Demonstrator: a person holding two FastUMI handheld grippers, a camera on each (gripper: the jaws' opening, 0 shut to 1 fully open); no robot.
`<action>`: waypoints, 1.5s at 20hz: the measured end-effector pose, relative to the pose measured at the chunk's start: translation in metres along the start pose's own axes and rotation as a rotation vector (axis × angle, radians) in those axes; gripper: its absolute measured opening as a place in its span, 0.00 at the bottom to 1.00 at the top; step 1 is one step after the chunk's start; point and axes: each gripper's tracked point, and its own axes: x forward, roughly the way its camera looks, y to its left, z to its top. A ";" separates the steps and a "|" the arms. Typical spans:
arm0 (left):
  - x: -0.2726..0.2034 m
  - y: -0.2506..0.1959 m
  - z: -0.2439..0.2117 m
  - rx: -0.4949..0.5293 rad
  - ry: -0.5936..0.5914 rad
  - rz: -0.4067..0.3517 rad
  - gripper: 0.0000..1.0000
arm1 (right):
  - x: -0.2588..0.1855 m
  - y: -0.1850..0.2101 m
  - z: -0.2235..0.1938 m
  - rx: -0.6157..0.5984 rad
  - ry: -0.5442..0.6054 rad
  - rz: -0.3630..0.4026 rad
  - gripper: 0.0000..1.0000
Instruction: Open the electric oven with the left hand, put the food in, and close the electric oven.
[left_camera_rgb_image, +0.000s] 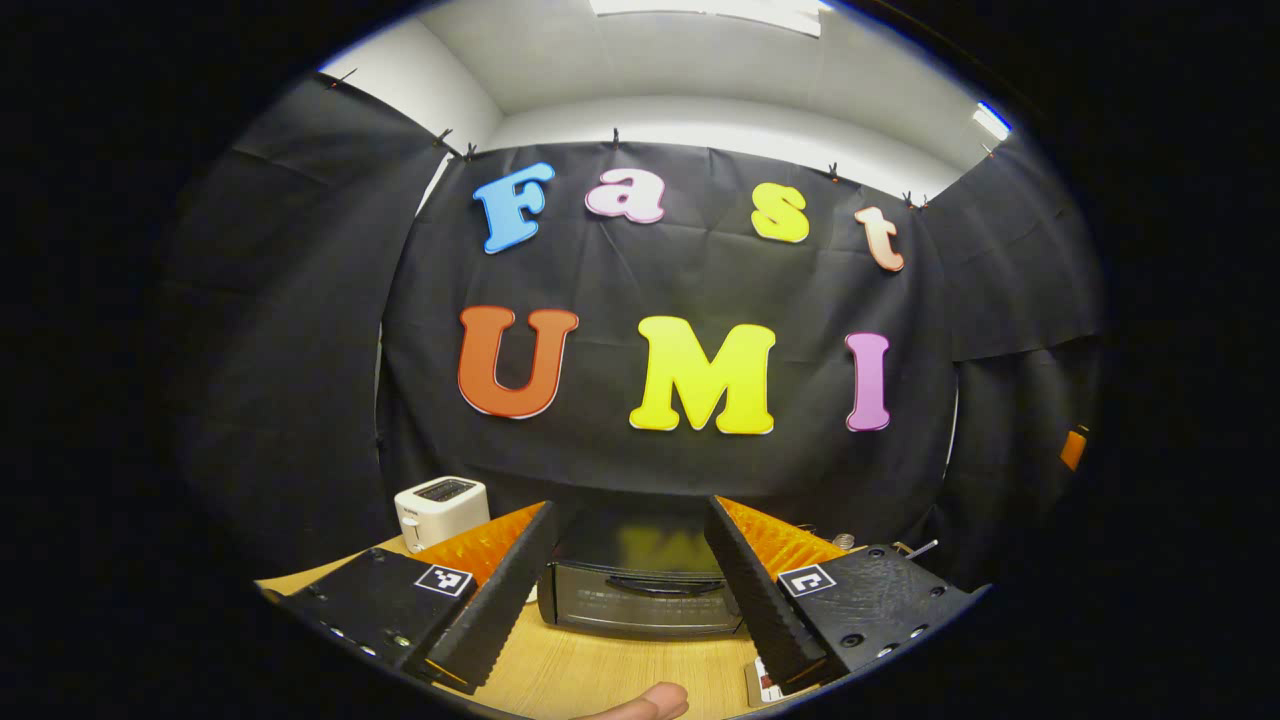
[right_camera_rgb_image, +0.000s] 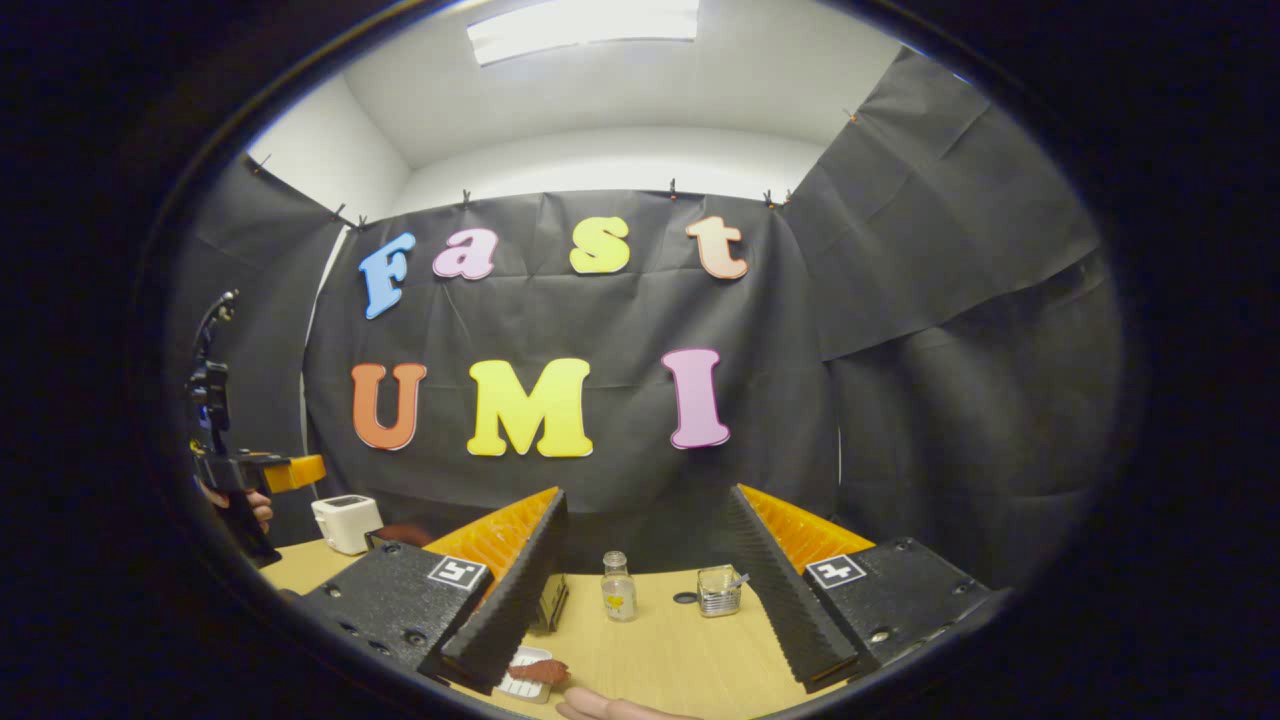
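The dark electric oven (left_camera_rgb_image: 640, 592) stands on the wooden table (left_camera_rgb_image: 600, 670) with its door shut, straight ahead between the spread fingers of my left gripper (left_camera_rgb_image: 630, 508), which is open and holds nothing. In the right gripper view, a small white tray with reddish-brown food (right_camera_rgb_image: 535, 673) lies on the table (right_camera_rgb_image: 690, 660) near the front edge, just below the left finger of my right gripper (right_camera_rgb_image: 648, 497). That gripper is open and holds nothing too. The oven's corner (right_camera_rgb_image: 553, 600) peeks out behind the same finger. Far left, a hand holds the left gripper (right_camera_rgb_image: 300, 470) in the air.
A white toaster (left_camera_rgb_image: 440, 508) (right_camera_rgb_image: 345, 522) stands at the table's back left. A small clear bottle (right_camera_rgb_image: 619, 587), a dark lid (right_camera_rgb_image: 685, 598) and a glass jar (right_camera_rgb_image: 717, 590) stand right of the oven. A fingertip (left_camera_rgb_image: 645, 702) shows at the bottom edge.
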 end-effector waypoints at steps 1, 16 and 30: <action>0.016 0.000 -0.010 0.008 0.018 0.004 0.95 | 0.004 -0.003 -0.003 0.002 0.002 0.001 1.00; 0.149 -0.030 -0.171 0.129 0.356 -0.012 0.96 | 0.030 -0.072 -0.068 0.025 0.093 -0.088 0.96; 0.113 -0.027 -0.174 0.098 0.348 -0.073 0.95 | 0.014 -0.056 -0.050 0.006 0.081 -0.064 1.00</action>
